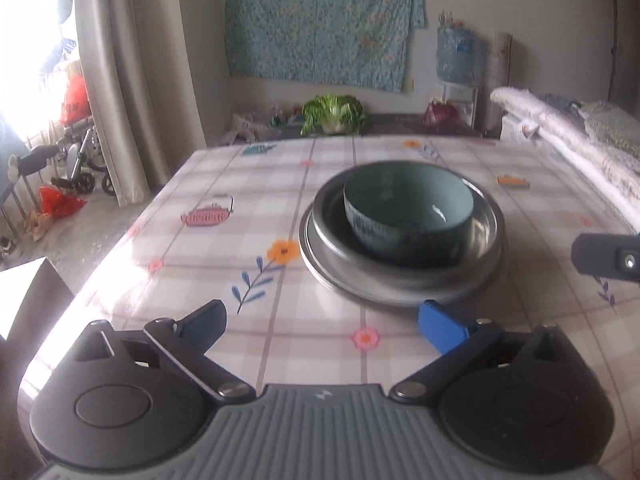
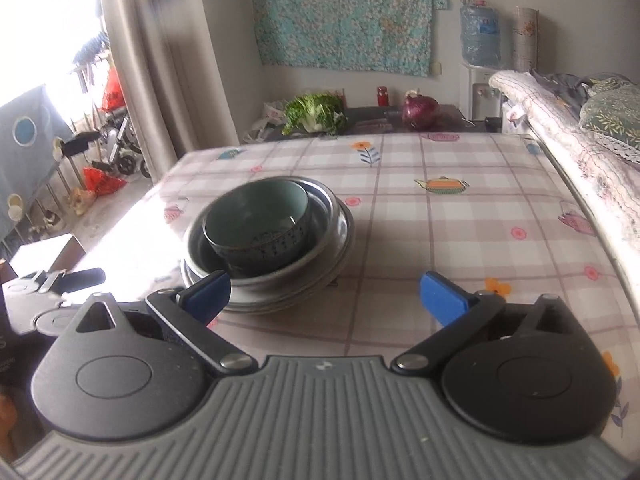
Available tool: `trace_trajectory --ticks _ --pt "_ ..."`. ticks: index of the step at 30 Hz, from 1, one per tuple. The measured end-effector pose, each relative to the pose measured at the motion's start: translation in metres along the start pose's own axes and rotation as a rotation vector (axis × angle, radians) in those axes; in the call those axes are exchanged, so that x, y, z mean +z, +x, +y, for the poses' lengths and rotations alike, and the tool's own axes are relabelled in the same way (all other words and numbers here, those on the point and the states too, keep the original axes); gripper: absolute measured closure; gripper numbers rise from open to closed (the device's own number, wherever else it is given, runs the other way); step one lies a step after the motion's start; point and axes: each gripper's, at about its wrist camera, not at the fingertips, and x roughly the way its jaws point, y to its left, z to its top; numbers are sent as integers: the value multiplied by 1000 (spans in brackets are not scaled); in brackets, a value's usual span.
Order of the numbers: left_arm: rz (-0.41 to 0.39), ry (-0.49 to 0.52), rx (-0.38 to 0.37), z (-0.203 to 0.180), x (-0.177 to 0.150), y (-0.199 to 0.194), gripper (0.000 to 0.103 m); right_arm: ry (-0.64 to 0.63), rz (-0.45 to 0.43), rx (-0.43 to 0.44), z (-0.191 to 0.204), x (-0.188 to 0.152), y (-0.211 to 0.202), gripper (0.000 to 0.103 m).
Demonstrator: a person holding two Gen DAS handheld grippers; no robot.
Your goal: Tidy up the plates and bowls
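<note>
Teal ceramic bowl [image 1: 406, 212] is seen nested in steel dishes [image 1: 400, 276] on tabletop [image 1: 224, 264]; both hand-held grippers [image 1: 322, 322] [image 2: 324, 296] are released, empty; stacking judged done.

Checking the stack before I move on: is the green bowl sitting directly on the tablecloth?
No, the green bowl sits inside a metal bowl, which rests on a metal plate on the tablecloth.
</note>
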Motion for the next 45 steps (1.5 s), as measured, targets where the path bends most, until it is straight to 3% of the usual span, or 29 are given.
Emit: trace_trajectory --ticks 4,9,21,45 --pt "53 15 19 3 2 -7 0 -31 25 -87 4 -3 6 1" --pt "97 -37 -3 18 13 -12 0 -20 72 -139 2 -5 18 1" --pt "141 -121 -44 35 26 -3 0 19 134 -78 14 7 41 1" --pt "180 -118 -44 34 21 6 0 3 180 -69 20 7 51 1"
